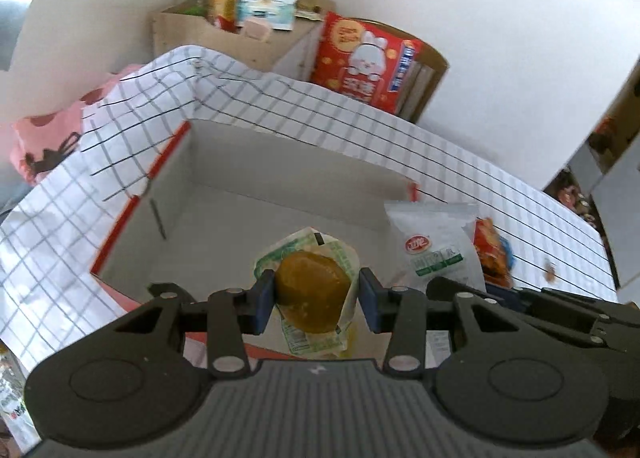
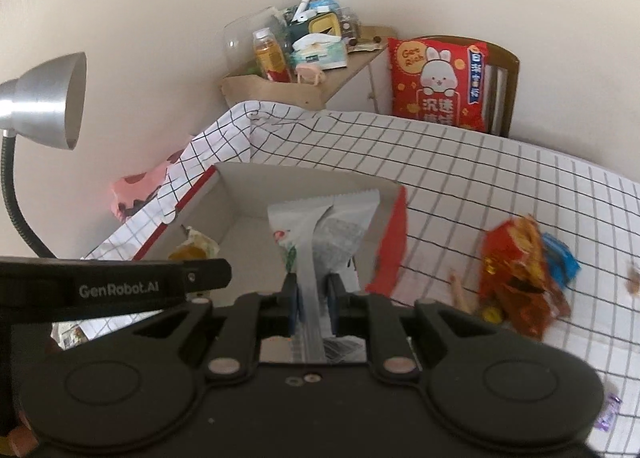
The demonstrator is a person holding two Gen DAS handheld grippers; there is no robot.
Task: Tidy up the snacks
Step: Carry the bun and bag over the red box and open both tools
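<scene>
A grey cardboard box point(image 1: 280, 177) with red outer sides sits open on the checked tablecloth. My left gripper point(image 1: 316, 300) hangs over the box's near edge with its jaws around a yellow-brown pastry in a clear green-printed wrapper point(image 1: 310, 290); the left pad touches it, the right pad stands a little off. My right gripper point(image 2: 314, 298) is shut on the back seam of a white snack packet point(image 2: 324, 230) and holds it over the box point(image 2: 248, 193). The packet also shows in the left wrist view point(image 1: 436, 242). The pastry shows in the right wrist view point(image 2: 194, 248).
A red snack bag point(image 2: 520, 278) and a blue wrapper point(image 2: 562, 258) lie on the cloth right of the box. A small purple candy point(image 2: 608, 412) lies near the right. A lamp point(image 2: 44, 101) stands left. A shelf of clutter point(image 2: 304, 57) and a red rabbit bag point(image 2: 438, 81) stand behind the table.
</scene>
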